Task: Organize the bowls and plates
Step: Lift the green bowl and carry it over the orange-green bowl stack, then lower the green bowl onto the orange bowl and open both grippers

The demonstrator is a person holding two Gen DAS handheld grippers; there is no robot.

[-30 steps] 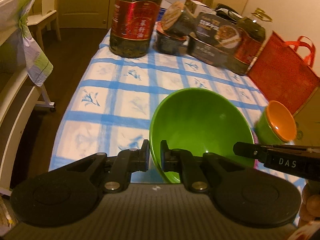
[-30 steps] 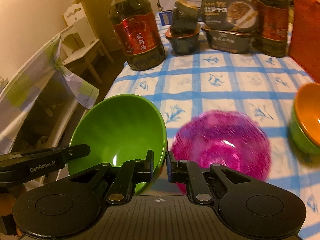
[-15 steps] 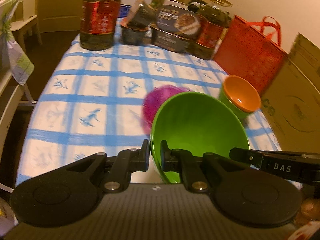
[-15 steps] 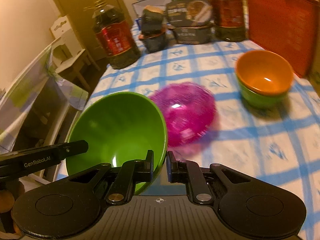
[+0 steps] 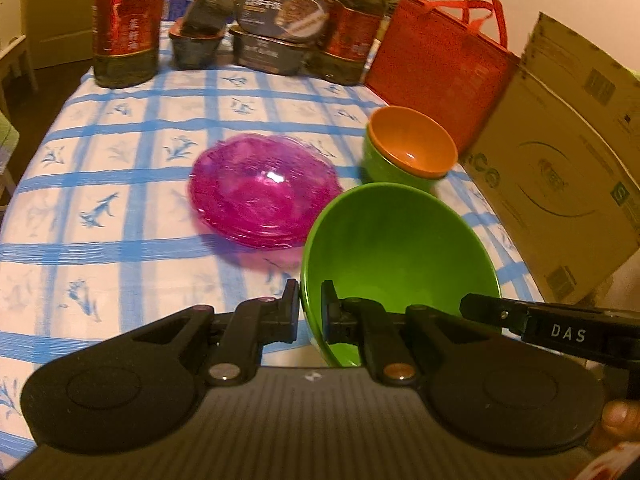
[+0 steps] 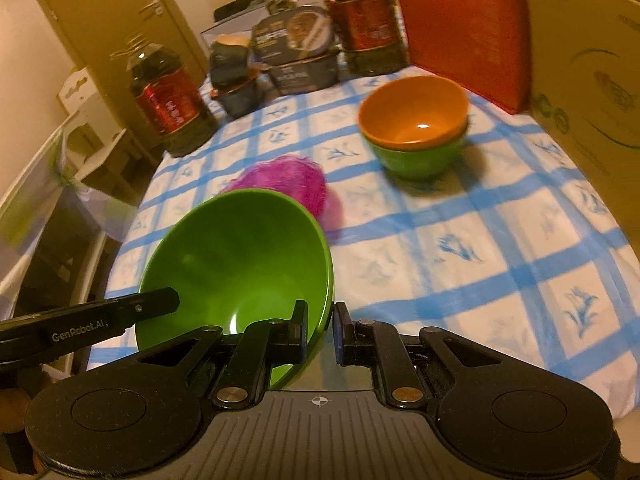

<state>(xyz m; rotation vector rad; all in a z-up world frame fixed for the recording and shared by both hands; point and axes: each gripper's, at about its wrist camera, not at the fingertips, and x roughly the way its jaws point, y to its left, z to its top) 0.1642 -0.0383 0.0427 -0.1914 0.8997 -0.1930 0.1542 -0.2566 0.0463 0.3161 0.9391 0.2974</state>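
A large green bowl (image 5: 400, 256) is held tilted above the table's near edge by both grippers. My left gripper (image 5: 310, 308) is shut on its left rim. My right gripper (image 6: 320, 326) is shut on its right rim; the bowl shows in the right wrist view (image 6: 240, 252) too. A stack of purple glass plates (image 5: 264, 192) lies on the blue-checked tablecloth just beyond the bowl, also in the right wrist view (image 6: 288, 180). An orange bowl (image 5: 412, 144) is nested in a smaller green bowl (image 6: 416, 158) at the far right.
Two oil bottles (image 5: 126, 20) (image 5: 352, 28), food containers (image 5: 280, 28) and a red bag (image 5: 440, 64) line the table's far side. A cardboard box (image 5: 568, 160) stands at the right edge. A chair with cloth (image 6: 60, 184) is left of the table.
Both grippers carried the green bowl to the right and back along the near edge. The purple plates and stacked bowls now sit more to the left and farther off in view.
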